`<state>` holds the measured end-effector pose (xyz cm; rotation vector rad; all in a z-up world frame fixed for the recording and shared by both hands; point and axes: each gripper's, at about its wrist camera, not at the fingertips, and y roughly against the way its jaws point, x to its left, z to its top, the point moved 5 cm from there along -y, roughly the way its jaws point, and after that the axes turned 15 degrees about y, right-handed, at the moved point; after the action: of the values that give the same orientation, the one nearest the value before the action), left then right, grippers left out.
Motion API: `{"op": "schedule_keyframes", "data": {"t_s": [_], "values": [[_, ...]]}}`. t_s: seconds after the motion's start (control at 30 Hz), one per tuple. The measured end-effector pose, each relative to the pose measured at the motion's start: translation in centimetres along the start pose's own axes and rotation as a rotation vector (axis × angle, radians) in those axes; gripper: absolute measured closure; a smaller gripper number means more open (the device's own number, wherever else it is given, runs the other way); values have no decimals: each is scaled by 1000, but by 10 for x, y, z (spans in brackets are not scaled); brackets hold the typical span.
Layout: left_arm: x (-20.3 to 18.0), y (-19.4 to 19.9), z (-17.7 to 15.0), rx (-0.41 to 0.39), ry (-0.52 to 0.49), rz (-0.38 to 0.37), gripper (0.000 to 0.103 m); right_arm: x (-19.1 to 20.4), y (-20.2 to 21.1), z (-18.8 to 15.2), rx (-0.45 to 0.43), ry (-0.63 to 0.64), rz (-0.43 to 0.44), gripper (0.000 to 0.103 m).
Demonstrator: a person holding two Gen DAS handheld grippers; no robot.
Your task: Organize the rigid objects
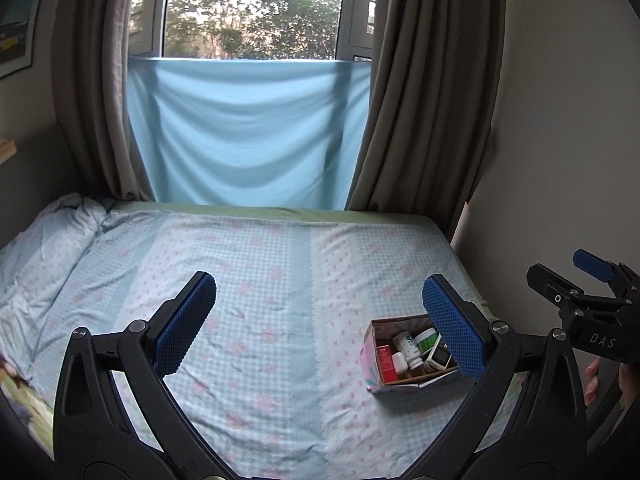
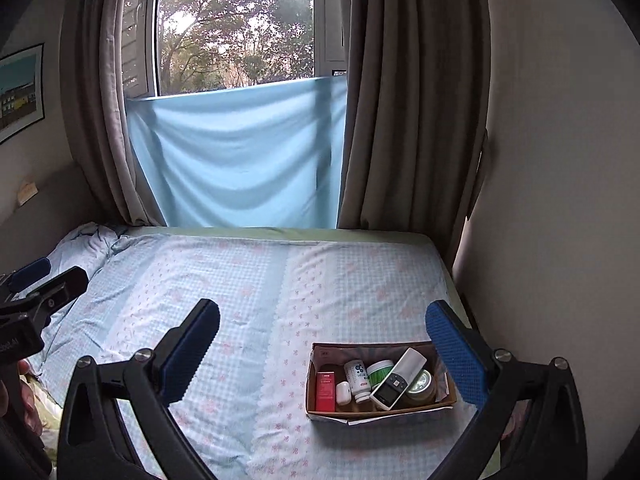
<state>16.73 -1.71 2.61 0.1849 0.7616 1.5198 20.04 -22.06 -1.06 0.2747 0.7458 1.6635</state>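
Observation:
A small cardboard box sits on the bed near its right side; it also shows in the left wrist view. It holds a red carton, a white bottle, a small white earbud case, a green-lidded jar, a white remote-like device and a gold-lidded jar. My left gripper is open and empty above the bed, left of the box. My right gripper is open and empty above the box.
The bed has a light blue checked sheet with pink flowers. A rumpled pillow lies at the far left. Brown curtains, a blue cloth under the window and a bare wall on the right border the bed.

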Motion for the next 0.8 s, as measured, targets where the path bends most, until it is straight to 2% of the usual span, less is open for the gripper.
{"op": "schedule_keyframes", "data": {"t_s": [0.8], "values": [[-7, 2, -10, -4, -24, -12, 0, -5, 9, 0, -19, -14, -32, 0]]}}
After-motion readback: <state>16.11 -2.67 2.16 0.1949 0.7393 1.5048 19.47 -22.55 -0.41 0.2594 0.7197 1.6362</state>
